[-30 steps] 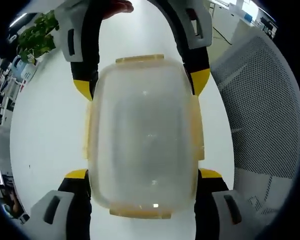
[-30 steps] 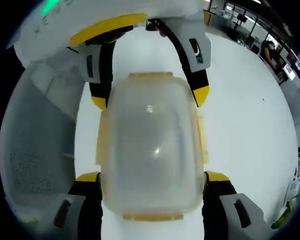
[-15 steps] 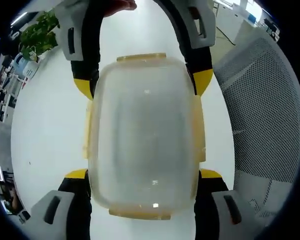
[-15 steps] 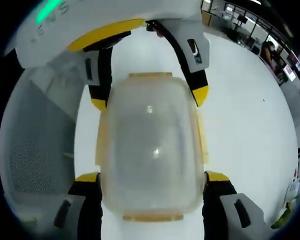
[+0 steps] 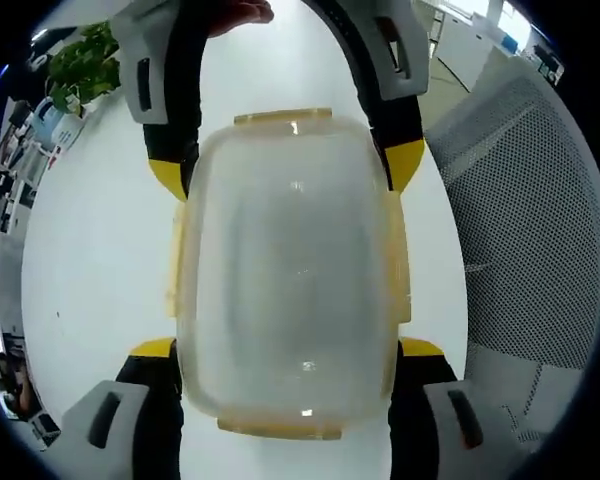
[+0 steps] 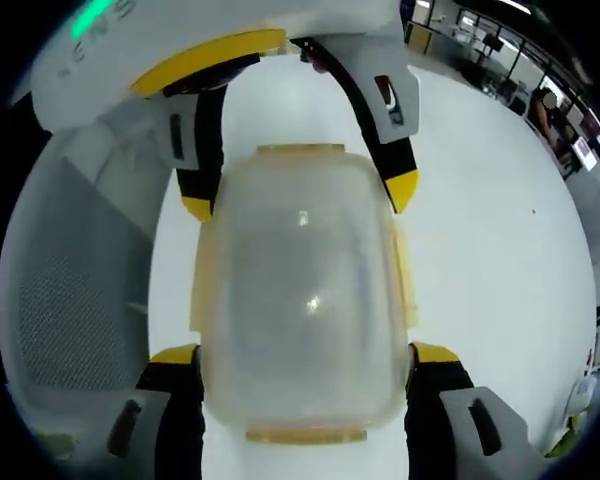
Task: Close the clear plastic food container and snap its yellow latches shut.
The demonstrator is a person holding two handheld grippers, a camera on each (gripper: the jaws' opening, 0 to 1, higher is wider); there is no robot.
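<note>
The clear plastic container (image 5: pixel 285 270) lies lengthwise with its lid on, over the white table (image 5: pixel 90 250). Pale yellow latches (image 5: pixel 401 262) run along its sides and ends; I cannot tell whether they are snapped down. My left gripper (image 5: pixel 286 350) is shut on the near end, its yellow-tipped jaws pressing both long sides. My right gripper (image 5: pixel 285 168) enters from the top and clamps the far end. In the right gripper view the same container (image 6: pixel 305 290) sits between my right gripper (image 6: pixel 305 354) at the bottom and my left gripper (image 6: pixel 298 198) at the top.
A grey mesh chair (image 5: pixel 525 210) stands close beside the table, also seen as the chair (image 6: pixel 70 300) in the right gripper view. A green plant (image 5: pixel 80 65) and office clutter lie beyond the table's far side. A hand (image 5: pixel 238 12) holds the right gripper.
</note>
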